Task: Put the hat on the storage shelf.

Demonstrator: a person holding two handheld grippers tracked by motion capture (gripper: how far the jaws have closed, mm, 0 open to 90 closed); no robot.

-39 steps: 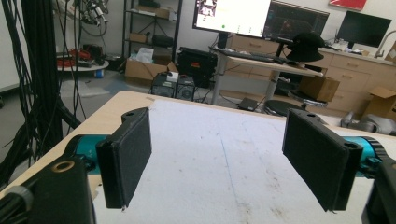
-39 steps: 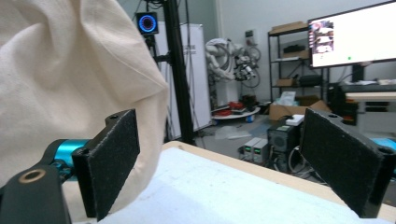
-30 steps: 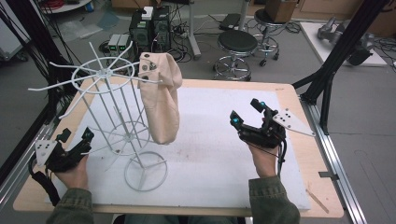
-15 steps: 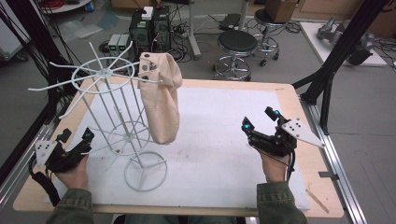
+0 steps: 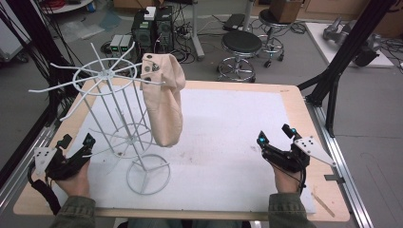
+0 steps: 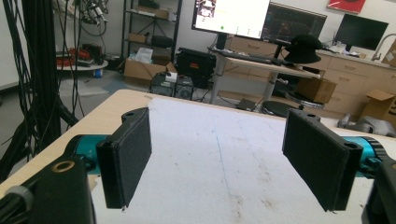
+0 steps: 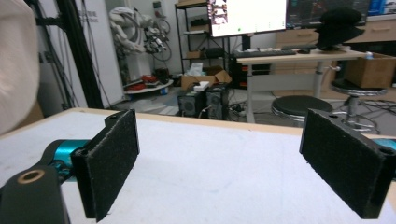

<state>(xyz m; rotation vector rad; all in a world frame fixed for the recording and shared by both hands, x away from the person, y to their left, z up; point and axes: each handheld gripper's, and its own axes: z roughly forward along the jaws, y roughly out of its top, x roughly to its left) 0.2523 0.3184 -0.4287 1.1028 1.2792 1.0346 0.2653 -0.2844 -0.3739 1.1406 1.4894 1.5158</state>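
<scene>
A white wire rack with a spoked top ring and a round base stands on the left half of the table. From one of its spokes hangs a beige cloth bag, whose edge shows at the far left of the right gripper view. My left gripper rests open near the table's front left corner, beside the rack's base, and its jaws stand wide apart over the white mat. At the front right my right gripper is open too, with nothing between its pads.
A white mat covers most of the wooden table. Black frame posts rise at the right and left edges. Stools, computer cases and cables stand on the floor beyond the far edge.
My right gripper has drawn back toward the front right of the table and lowered. The left gripper, the rack and the bag have not moved.
</scene>
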